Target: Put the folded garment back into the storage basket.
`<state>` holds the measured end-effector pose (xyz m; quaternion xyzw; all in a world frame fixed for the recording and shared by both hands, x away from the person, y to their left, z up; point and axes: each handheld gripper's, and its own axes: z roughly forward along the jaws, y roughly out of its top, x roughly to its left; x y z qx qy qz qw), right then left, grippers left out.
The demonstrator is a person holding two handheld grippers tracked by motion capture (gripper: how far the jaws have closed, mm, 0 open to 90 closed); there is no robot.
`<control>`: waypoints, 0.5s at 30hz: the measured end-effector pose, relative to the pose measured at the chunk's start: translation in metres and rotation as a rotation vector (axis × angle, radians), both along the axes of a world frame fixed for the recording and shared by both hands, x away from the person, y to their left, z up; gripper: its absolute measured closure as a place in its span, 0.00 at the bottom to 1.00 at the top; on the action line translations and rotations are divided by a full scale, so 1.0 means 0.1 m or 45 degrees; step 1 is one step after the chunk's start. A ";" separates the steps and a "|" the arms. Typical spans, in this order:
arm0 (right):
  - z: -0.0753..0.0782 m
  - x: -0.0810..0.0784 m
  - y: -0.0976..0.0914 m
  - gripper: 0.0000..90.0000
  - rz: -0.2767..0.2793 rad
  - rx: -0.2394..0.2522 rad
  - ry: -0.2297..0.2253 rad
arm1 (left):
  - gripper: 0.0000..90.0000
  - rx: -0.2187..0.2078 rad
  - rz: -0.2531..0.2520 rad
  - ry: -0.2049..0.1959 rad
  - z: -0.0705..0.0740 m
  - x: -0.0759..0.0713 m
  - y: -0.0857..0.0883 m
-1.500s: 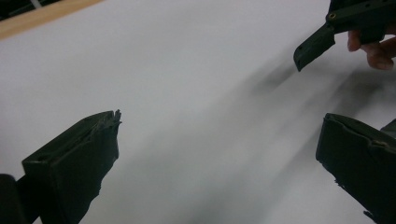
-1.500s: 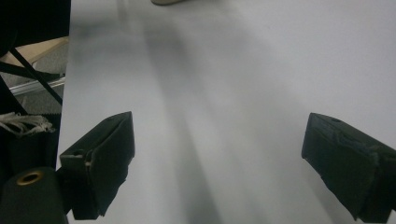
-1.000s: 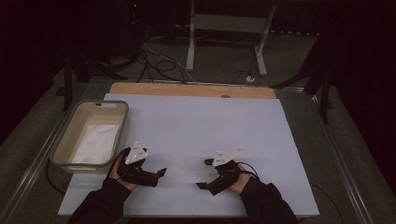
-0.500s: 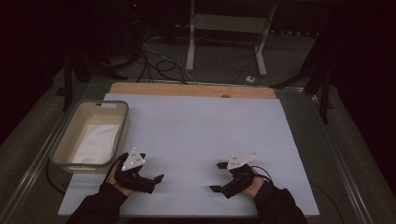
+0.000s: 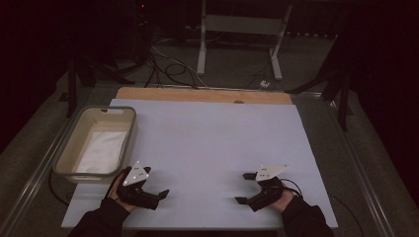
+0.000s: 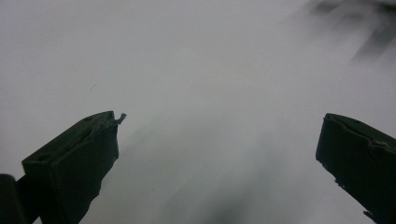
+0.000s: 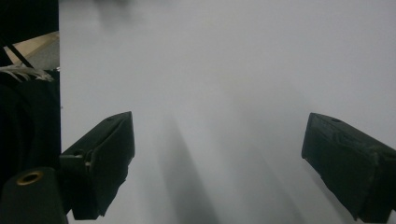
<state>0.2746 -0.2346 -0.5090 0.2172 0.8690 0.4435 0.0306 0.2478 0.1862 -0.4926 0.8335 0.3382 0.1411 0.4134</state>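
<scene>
My left gripper (image 5: 157, 188) rests low over the white tabletop (image 5: 207, 143) near the front left, held by a gloved hand, with its jaws pointing right. Its own view shows the two black jaws far apart, the left gripper (image 6: 219, 119) open, with bare white surface between them. My right gripper (image 5: 242, 188) sits near the front right with its jaws pointing left toward the other one. Its jaws also stand wide apart in the right gripper view, the right gripper (image 7: 218, 119) open over plain white surface and holding nothing.
A translucent plastic bin (image 5: 64, 153) with a white sheet lying in it stands at the table's left edge, just beyond the left hand. A wooden strip (image 5: 197, 95) runs along the far edge. Cables and a metal stand (image 5: 239, 29) lie on the dark floor behind.
Both hands have drawn back a little toward the near edge. The right gripper has also shifted to the right. Both grippers stay open.
</scene>
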 end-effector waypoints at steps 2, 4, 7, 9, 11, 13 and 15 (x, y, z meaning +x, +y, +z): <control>0.00 -0.01 -0.04 0.11 -0.005 0.005 0.008 | 0.00 0.003 0.005 0.004 -0.01 0.00 0.02; 0.00 -0.02 -0.08 0.11 -0.011 0.002 0.005 | 0.00 0.001 0.007 0.007 -0.01 -0.01 0.04; 0.00 -0.03 -0.14 0.11 -0.026 0.000 0.004 | 0.00 -0.003 0.009 0.006 -0.02 -0.02 0.07; -0.01 -0.04 -0.17 0.11 -0.033 -0.006 0.001 | 0.00 -0.013 0.018 0.007 -0.03 -0.03 0.08; -0.01 -0.04 -0.21 0.11 -0.047 -0.020 -0.003 | 0.00 -0.025 0.021 0.008 -0.04 -0.04 0.10; -0.02 -0.04 -0.23 0.11 -0.052 -0.020 -0.001 | 0.00 -0.027 0.021 0.007 -0.04 -0.04 0.11; -0.02 -0.04 -0.25 0.11 -0.049 -0.024 -0.001 | 0.00 -0.022 0.016 0.003 -0.04 -0.05 0.13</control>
